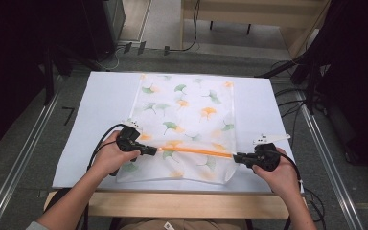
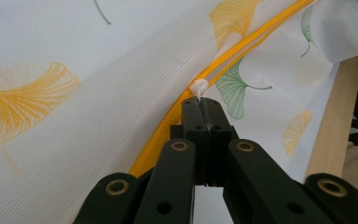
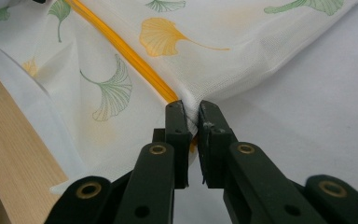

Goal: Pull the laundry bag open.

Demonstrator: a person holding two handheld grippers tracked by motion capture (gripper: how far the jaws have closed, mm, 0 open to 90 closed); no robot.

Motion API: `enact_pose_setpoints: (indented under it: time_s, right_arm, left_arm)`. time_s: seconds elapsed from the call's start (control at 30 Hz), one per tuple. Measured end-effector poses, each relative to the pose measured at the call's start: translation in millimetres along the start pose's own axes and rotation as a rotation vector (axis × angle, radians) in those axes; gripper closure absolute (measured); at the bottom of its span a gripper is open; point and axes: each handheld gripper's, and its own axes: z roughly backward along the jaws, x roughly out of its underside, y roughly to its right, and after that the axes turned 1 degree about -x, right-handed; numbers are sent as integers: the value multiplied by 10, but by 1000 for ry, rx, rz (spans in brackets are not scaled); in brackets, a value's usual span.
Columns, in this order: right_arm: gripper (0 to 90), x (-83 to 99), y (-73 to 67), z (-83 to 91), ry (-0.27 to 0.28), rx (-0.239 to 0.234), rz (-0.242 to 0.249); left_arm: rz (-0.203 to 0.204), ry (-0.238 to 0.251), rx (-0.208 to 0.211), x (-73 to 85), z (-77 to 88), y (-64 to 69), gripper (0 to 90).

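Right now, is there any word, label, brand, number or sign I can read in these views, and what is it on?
None readable.
Mesh bag: printed ginkgo leaves alone, no lettering.
Orange zipper: no marking.
White tag at the bottom edge of the high view: too small to read.

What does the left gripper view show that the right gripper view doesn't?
Left gripper view alone: the left hand-held gripper shut on the white zipper pull.

Right gripper view alone: the right hand-held gripper pinching the mesh bag's corner at the zipper's end, with bare white table cover beside it.

Both: the orange zipper, the ginkgo-leaf print, the wooden table edge.
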Motion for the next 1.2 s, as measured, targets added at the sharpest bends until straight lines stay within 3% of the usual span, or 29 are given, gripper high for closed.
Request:
enact_pose_setpoints:
  time_s: [0.8,1.2]
  right_arm:
    - [850,3,6,-6,0,-4,-1]
    - [850,3,10,-4,0,-5,-1]
  left_arm:
    - [-3,15,-10,3,21,-14,900]
    - [6,22,-22,70,118,-72,900]
